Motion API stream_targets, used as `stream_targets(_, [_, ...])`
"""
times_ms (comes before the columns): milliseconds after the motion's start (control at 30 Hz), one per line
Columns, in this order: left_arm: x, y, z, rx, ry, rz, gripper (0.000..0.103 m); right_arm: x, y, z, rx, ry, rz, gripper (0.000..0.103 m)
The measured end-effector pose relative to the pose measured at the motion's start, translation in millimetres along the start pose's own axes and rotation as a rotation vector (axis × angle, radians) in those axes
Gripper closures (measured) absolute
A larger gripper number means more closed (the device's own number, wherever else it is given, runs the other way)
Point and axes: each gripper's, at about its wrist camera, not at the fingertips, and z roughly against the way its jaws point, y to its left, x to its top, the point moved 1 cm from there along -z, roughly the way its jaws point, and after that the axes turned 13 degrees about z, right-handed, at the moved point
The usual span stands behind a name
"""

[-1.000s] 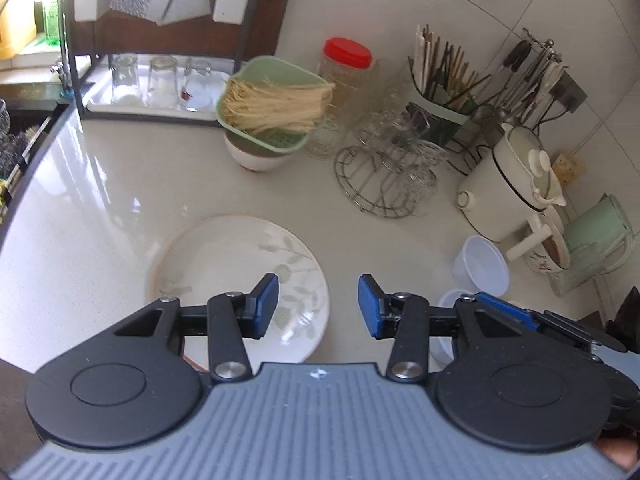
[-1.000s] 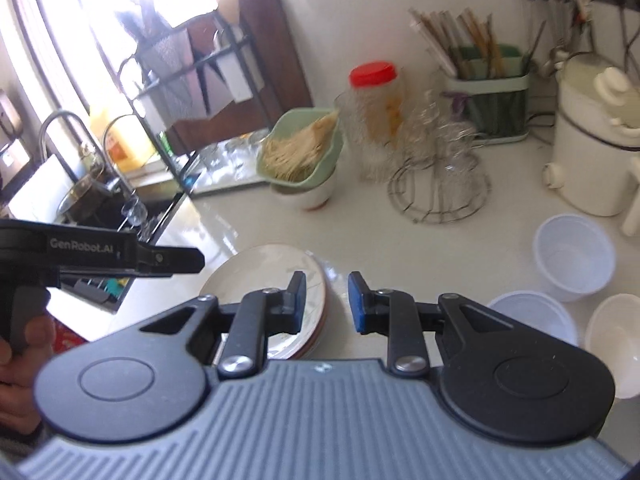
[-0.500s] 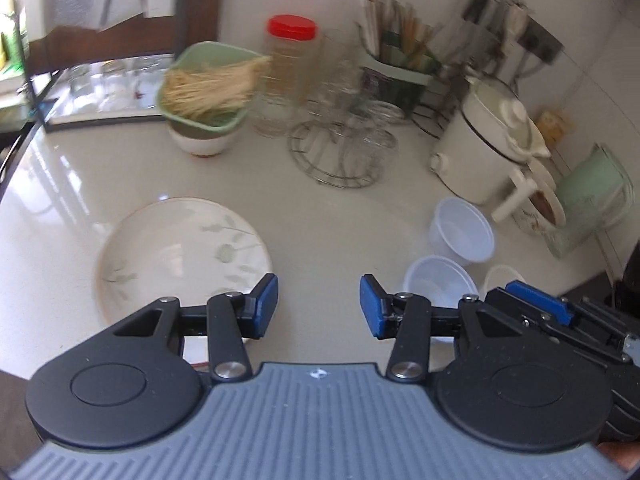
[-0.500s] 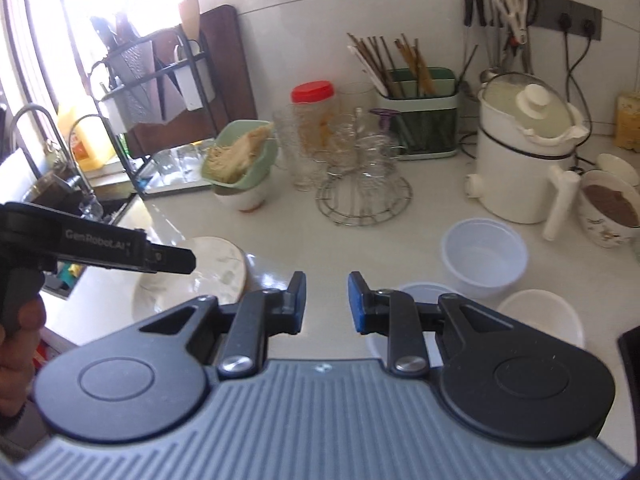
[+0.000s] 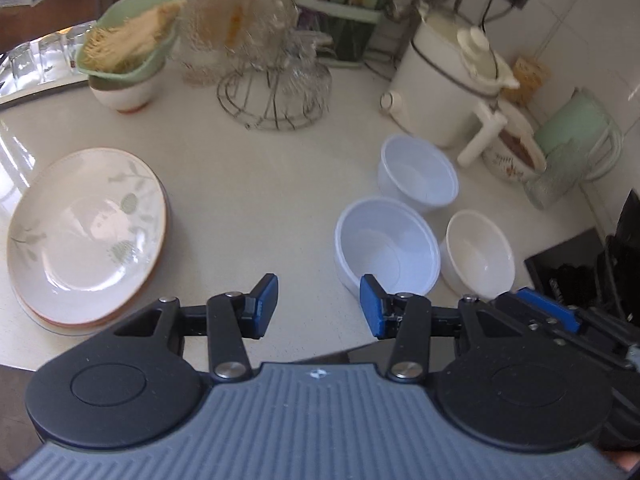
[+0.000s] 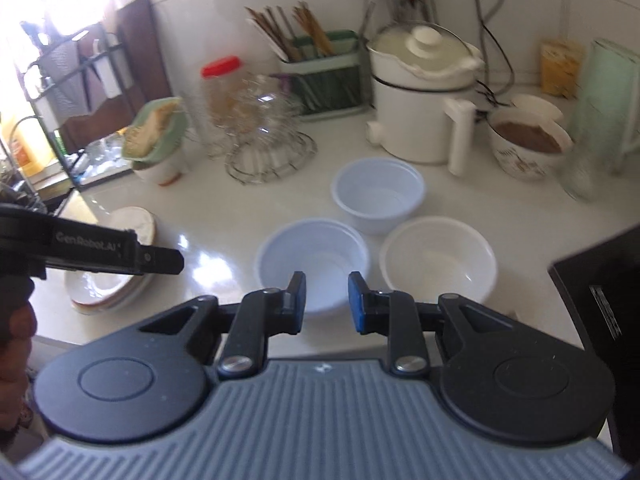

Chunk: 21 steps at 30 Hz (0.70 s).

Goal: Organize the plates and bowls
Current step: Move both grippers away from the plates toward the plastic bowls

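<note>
Plates (image 5: 86, 232) sit stacked at the counter's left; judged done. Three bowls lie loose at right, touching or nearly: near bowl (image 6: 314, 264), cream bowl (image 6: 438, 260), far bowl (image 6: 378, 194). You have these left to nest. Your left gripper (image 5: 318, 306) gapes wide, empty; your right gripper (image 6: 326, 300) is part open, empty, above the near bowl.
</note>
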Motion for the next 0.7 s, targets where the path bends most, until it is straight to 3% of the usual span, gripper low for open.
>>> stream_targets(333, [-17.6,-12.4,-23.7,0.026,0.018,-0.037,0.052,-17.5,-14.3,-6.6,-0.016,0.012,-0.063,0.076])
stream_targets(567, [-5.8,-10.1,-37.0,0.037,0.049,-0.053,0.052,-20.6,-0.4,-17.9,-0.026,0.011,-0.048,0.076])
stream_targets(700, [4.5,-10.8,-47.9,0.005,0.079,-0.07,0.052,-20.6,1.9,-28.3,-0.035,0.028,-0.087,0.076])
